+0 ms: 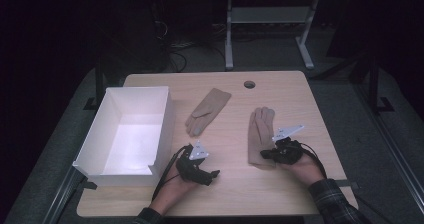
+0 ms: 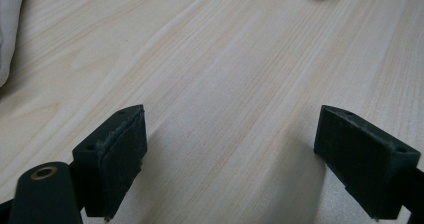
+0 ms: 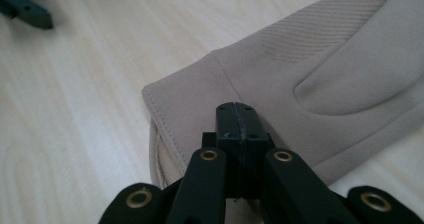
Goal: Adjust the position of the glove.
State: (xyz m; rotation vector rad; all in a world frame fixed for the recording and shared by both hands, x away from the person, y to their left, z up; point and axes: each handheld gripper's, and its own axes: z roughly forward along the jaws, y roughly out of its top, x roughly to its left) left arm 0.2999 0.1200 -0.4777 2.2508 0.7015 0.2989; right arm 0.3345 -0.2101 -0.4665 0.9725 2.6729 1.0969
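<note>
Right glove (image 1: pixel 261 135): tan, flat on table right of centre, fingers pointing away from the person; cuff at near end.
Right gripper (image 3: pixel 237 115): jaws pressed together over the cuff; whether fabric is pinched, cannot tell.
Left gripper (image 1: pixel 214 174): jaws wide apart, holding nothing, low over bare wood.
Left glove (image 1: pixel 207 111): tan, mid-table, between box and right glove.
Box (image 1: pixel 95 139): white, open-topped, at table's left edge.
Table (image 1: pixel 280 194): light wood.

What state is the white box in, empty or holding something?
Empty. In the high view the white box stands open-topped with a bare floor; both gloves lie outside it on the table.
</note>
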